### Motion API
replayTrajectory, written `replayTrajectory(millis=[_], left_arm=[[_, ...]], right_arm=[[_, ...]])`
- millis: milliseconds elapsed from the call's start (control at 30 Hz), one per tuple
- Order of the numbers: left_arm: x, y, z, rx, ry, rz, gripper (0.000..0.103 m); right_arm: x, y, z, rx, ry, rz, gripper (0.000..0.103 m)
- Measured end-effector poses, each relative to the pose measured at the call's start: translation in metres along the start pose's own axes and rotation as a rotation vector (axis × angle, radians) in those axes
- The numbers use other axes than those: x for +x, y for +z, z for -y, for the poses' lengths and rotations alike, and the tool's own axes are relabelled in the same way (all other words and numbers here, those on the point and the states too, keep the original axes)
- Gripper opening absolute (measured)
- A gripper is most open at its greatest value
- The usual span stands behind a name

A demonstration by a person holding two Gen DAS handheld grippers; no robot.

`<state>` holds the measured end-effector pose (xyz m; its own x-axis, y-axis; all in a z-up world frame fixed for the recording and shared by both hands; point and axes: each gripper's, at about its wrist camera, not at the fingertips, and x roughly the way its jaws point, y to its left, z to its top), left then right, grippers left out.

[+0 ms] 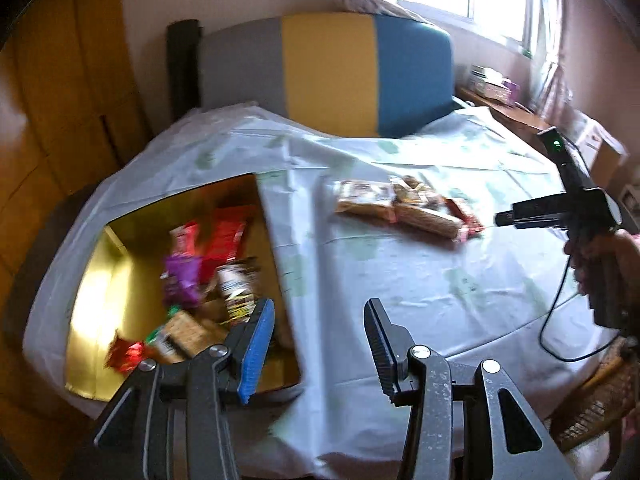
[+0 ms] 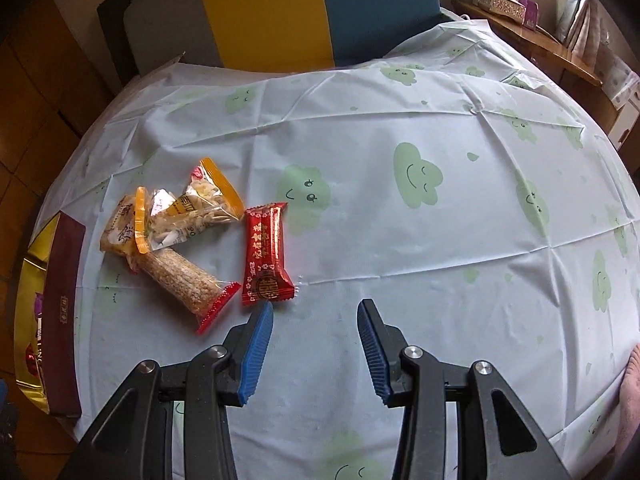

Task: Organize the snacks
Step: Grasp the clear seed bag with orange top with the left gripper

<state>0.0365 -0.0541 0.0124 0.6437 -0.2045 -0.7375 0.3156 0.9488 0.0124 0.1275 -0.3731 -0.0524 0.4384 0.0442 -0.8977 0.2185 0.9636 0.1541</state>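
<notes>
- Left wrist view, lower left of frame: gold-lined open cardboard box (image 1: 96, 280) on the surface, already holding loose wrapped snacks: purple packet (image 1: 182, 280), red packets, a cracker pack. View is motion-blurred, so labels are unreadable.
- Left claw (image 1: 320, 344) at bottom centre, fingers spread wide, holding nothing. It hangs by the box's right edge, one finger over the box and the other over the cloth.
- Right wrist view, left-centre of frame: four snacks not yet boxed, on the pale cloud-print tablecloth (image 2: 400, 240). Two clear orange-sealed packets overlap, a clear sesame-bar packet with red crimped end (image 2: 184, 280) sits under them, and a red foil bar with gold characters (image 2: 266, 256) lies just beside them, apart from the pile.
- Right claw (image 2: 316, 320) at bottom centre, fingers spread, empty. Its left fingertip sits just short of the red bar's near end.
- Risk: wrappers are thin, flat and slick. A low pinch could slide off the foil or catch the tablecloth and drag it.
- Risk: overlapping clear packets may lift together or get knocked sideways.
- Risk: both claws could crowd each other at the box.
</notes>
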Motion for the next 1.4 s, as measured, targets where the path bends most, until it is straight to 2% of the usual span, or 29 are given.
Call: replayTrajectory(millis=[33,133,267,367,500,700,767,967,1133,1200,1233,1300,1400], left_arm=[[0.004,0.006,0.007,0.005,-0.015,-0.012,0.054],[0.015,0.019,0.020,0.031,-0.033,-0.025,0.055],[0.031,0.046,0.050,0.160,-0.041,-0.022,0.060],[0.052,0.068,0.073,0.272,-0.049,-0.034,0.075],[0.082,0.094,0.097,0.363,-0.090,-0.045,0.075],[0.151,0.129,0.134,0.507,-0.089,-0.098,0.075],[0.169,0.133,0.142,0.550,-0.090,-0.122,0.078],[0.225,0.134,0.158,0.673,-0.057,-0.199,0.078],[0.258,0.137,0.161,0.645,-0.043,-0.234,0.081],[0.260,0.141,0.157,0.591,-0.089,-0.249,0.065],[0.261,0.144,0.156,0.555,-0.112,-0.254,0.050],[0.257,0.145,0.152,0.530,-0.092,-0.226,0.047],[0.239,0.147,0.139,0.447,-0.108,-0.177,0.045]], right_arm=[[-0.001,0.000,0.000,0.002,0.002,0.001,0.045],[-0.004,0.001,0.001,0.012,0.017,0.005,0.045],[-0.008,0.003,0.004,0.033,0.029,0.021,0.045],[-0.009,0.003,0.007,0.054,0.046,0.020,0.045],[-0.013,0.004,0.010,0.079,0.063,0.028,0.045],[-0.019,0.007,0.020,0.135,0.100,0.043,0.045],[-0.020,0.008,0.022,0.147,0.113,0.045,0.045],[-0.022,0.013,0.024,0.152,0.133,0.055,0.045],[-0.021,0.013,0.021,0.138,0.140,0.048,0.045],[-0.022,0.012,0.019,0.129,0.135,0.054,0.045],[-0.022,0.012,0.019,0.128,0.133,0.054,0.045],[-0.020,0.011,0.019,0.127,0.131,0.045,0.045],[-0.019,0.010,0.019,0.121,0.120,0.042,0.045]])
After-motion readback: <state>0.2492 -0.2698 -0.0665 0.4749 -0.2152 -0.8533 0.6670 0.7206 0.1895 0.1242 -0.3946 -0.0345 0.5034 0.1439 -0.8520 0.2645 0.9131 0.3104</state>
